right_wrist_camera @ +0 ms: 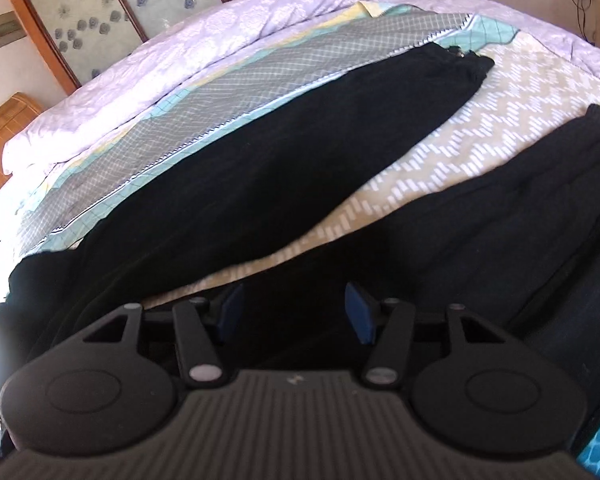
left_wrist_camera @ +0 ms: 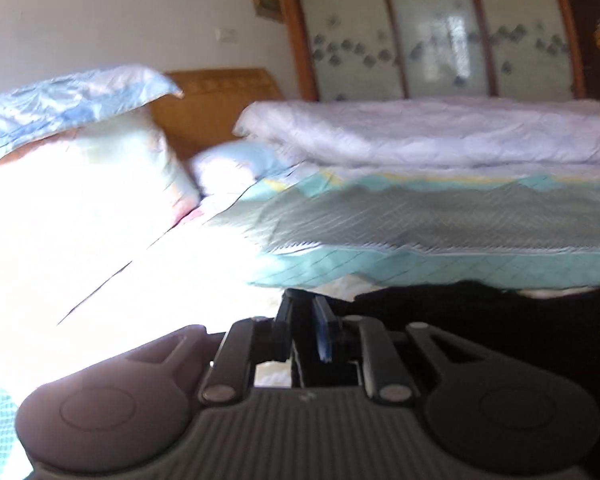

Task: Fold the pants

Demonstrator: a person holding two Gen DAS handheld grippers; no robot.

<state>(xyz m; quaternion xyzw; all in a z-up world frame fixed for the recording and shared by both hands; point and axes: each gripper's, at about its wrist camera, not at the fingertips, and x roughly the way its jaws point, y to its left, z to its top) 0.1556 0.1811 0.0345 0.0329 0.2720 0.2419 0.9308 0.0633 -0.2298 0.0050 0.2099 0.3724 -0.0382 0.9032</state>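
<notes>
Black pants (right_wrist_camera: 240,188) lie spread on the bed, one leg running to the far right, the other leg (right_wrist_camera: 500,208) lying nearer on the right. My right gripper (right_wrist_camera: 296,312) is open low over the pants near the crotch, its blue pads (right_wrist_camera: 360,312) apart. In the left wrist view my left gripper (left_wrist_camera: 314,328) has its jaws nearly together at the edge of the black pants (left_wrist_camera: 480,320); whether cloth sits between them is not visible.
A beige patterned sheet (right_wrist_camera: 480,120) covers the bed. A folded grey and teal quilt (right_wrist_camera: 220,92) and a lilac duvet (right_wrist_camera: 228,28) lie along the far side. Pillows (left_wrist_camera: 72,152) and a wooden headboard (left_wrist_camera: 216,108) stand at the left. Glass wardrobe doors (left_wrist_camera: 432,32) stand behind.
</notes>
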